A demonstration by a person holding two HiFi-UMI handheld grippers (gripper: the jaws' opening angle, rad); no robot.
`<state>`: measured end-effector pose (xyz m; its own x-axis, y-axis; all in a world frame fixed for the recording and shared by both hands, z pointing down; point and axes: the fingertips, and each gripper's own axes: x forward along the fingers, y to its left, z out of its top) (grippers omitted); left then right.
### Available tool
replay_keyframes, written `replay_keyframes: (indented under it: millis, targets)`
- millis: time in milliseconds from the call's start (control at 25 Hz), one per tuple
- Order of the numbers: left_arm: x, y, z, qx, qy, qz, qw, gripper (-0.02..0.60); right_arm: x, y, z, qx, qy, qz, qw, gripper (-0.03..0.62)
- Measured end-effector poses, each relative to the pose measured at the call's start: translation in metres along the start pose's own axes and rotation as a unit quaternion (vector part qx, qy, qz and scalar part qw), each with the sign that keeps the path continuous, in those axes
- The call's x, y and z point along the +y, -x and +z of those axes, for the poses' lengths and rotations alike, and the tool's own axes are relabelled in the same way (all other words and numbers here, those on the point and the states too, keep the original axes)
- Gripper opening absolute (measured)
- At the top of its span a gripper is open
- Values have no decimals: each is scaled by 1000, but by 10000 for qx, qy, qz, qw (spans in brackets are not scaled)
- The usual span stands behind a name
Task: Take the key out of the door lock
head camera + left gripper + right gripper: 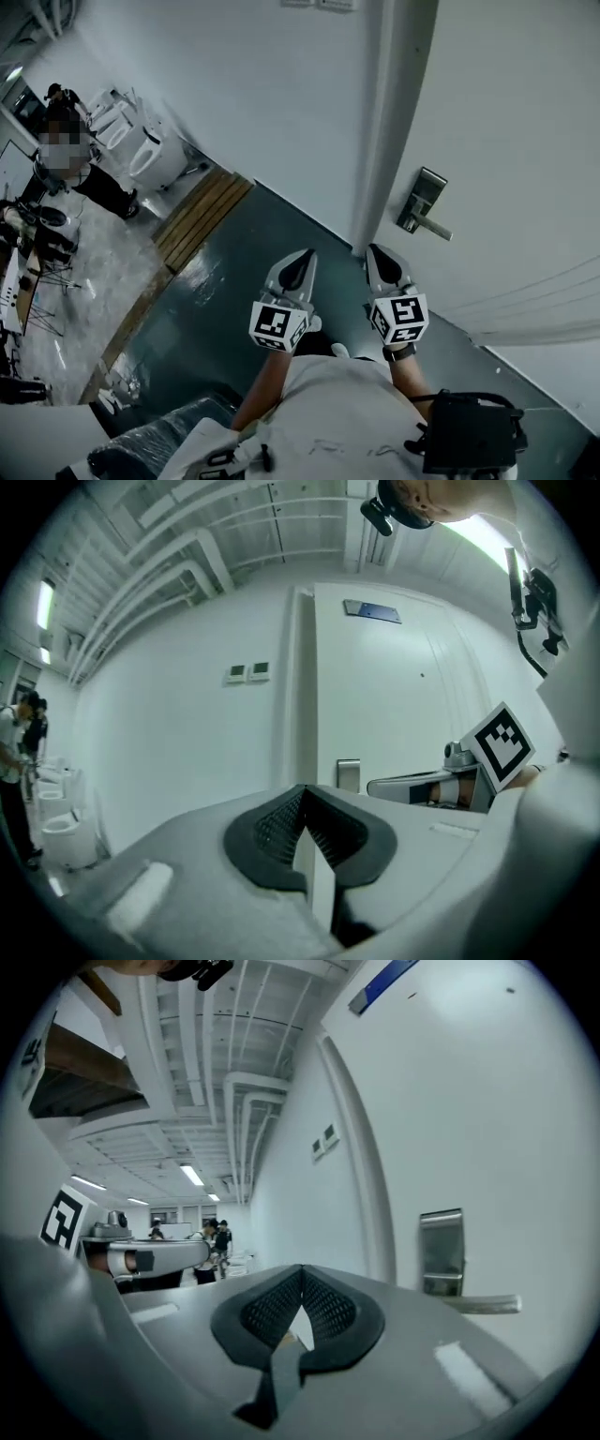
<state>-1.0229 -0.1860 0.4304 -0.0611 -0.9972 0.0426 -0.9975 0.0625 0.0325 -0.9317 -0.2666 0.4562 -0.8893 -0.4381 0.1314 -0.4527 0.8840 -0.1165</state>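
Observation:
The white door (506,141) stands at the right, and on it a metal lock plate (421,201) with a lever handle (435,228). I cannot make out a key at this distance. Both grippers hang side by side in front of the person's body, short of the door. My left gripper (298,265) is shut with nothing in it, and so is my right gripper (383,262). The left gripper view shows the lock plate (348,773) far ahead and the right gripper (450,780) beside it. In the right gripper view the lock plate (442,1251) and handle (483,1305) sit to the right.
A white wall (272,84) meets the door frame (375,187) left of the lock. The floor (244,281) is dark, with wooden boards (202,216) further left. A person (70,159) stands by white fixtures (141,141) at the far left. A black pouch (469,433) hangs at the wearer's side.

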Motion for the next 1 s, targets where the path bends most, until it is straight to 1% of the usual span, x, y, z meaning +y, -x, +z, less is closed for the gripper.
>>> replay_keyframes:
  millis: [120,240,360,480,560,640,720,800,880,1000]
  targets:
    - [-15,-58,4,-88,-39,-769,9970,3,-54,1,4,-46,-111,-819,9966,2]
    - [-23,-100,0,-30,-10,-1541,9881,2,-73,5,12,-131,-171,-1463,9890,2]
    - [-25,-132,-5,58,-46,-2005,9797,3,-79,7,28,-294,-43,-1855,9822,3]
    - [-29,-156,2,-42,-34,-2381,9712,3,-86,3,34,-305,-21,-2179,9755,3]
    - [-32,-170,5,-107,-8,-2580,9661,3,-79,2,26,-224,-30,-2312,9726,2]
    - [-35,-186,-1,-48,48,-2713,9625,3,-73,4,8,-76,-144,-2446,9695,2]
    - [-42,-202,-5,15,58,-2796,9601,3,-80,5,-7,36,-328,-2564,9660,2]
    - [-47,-216,-1,-51,-54,-2808,9597,3,-94,3,-10,45,-404,-2633,9638,2]
    - [-49,-231,6,-106,-151,-2774,9606,3,-108,-3,-5,0,-373,-2664,9631,2]
    - [-52,-250,13,-145,-212,-2761,9608,5,-116,-12,2,-49,-350,-2611,9647,3]
